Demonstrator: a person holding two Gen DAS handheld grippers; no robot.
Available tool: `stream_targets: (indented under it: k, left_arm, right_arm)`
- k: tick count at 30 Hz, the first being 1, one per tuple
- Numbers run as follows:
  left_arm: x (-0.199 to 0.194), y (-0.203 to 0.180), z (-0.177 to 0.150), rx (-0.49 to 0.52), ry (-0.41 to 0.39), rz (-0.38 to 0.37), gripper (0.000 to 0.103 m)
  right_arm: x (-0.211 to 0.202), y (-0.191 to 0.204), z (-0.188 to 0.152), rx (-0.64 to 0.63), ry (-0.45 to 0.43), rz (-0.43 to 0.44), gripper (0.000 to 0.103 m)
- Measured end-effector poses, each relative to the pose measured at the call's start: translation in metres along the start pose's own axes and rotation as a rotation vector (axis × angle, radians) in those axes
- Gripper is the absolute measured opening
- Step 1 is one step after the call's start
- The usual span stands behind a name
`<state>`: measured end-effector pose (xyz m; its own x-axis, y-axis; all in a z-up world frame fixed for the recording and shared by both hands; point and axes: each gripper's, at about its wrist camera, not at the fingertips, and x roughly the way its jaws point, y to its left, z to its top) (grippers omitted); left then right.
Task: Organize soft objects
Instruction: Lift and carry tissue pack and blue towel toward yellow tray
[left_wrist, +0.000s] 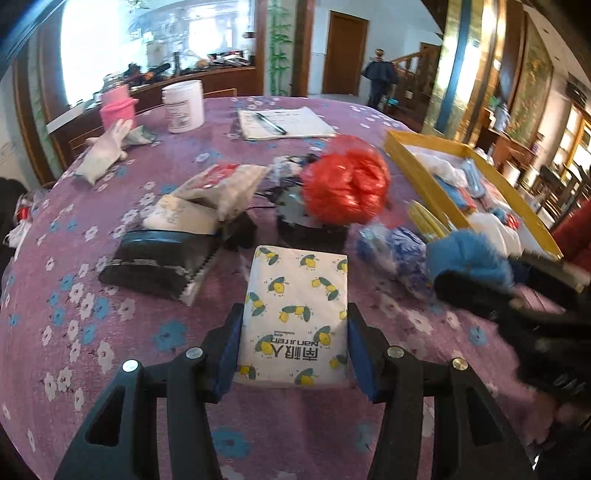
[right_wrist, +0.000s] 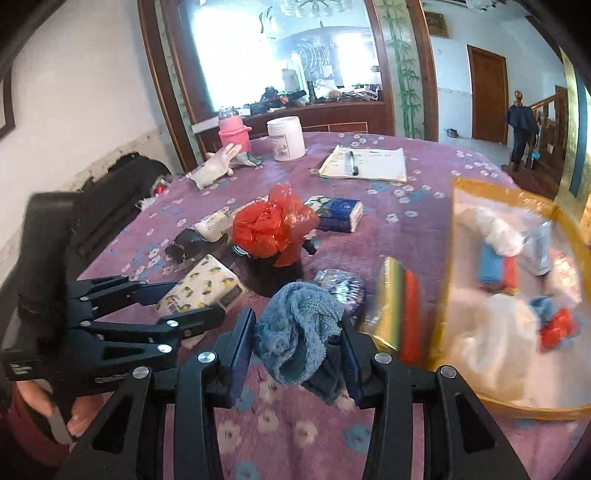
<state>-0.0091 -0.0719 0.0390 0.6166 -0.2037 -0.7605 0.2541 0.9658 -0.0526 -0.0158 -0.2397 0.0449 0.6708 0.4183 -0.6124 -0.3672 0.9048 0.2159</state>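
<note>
The big round desk (left_wrist: 110, 332) under its purple flowered cloth is crowded, and the yellow tray (left_wrist: 413, 166) on its right side already holds a heap of soft things. Here is where it could go wrong — the tray has little bare room showing, so a careless drop could leave something on the rim or spilling back out. The red plastic bag (left_wrist: 345, 181) sits puffed up mid-desk, right where a swinging arm could catch it.

Left gripper (left_wrist: 293, 325): clamped on the lemon-print tissue pack (left_wrist: 295, 295), pads on its two long sides, tilted steeply down, the pack low over the cloth. It is held near one end only, so it could droop or twist out.

Right gripper (right_wrist: 297, 332): closed on the blue knitted cloth (right_wrist: 295, 325), angled down more gently, just beside the tray. The cloth hangs loose below the pads — a trailing fold might drag the coloured packet (right_wrist: 399, 310) beside it.
</note>
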Motion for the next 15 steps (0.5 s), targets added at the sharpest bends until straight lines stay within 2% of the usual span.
stream_targets:
  k: [3, 6, 9, 15]
  left_arm:
    - [-0.002, -0.003, 0.000, 0.005, -0.034, 0.068, 0.051]
    - [-0.006, -0.007, 0.001, 0.009, -0.067, 0.105, 0.051]
    - [-0.011, -0.015, 0.003, 0.016, -0.092, 0.146, 0.051]
    - [-0.022, -0.037, 0.003, 0.071, -0.154, 0.233, 0.051]
  right_arm:
    - [0.008, -0.003, -0.001, 0.015, 0.004, 0.003, 0.046]
    - [-0.005, -0.008, 0.001, -0.003, -0.069, -0.038, 0.046]
    - [-0.005, -0.021, 0.002, 0.067, -0.066, 0.004, 0.046]
    - [-0.016, -0.029, 0.004, 0.092, -0.118, -0.023, 0.046]
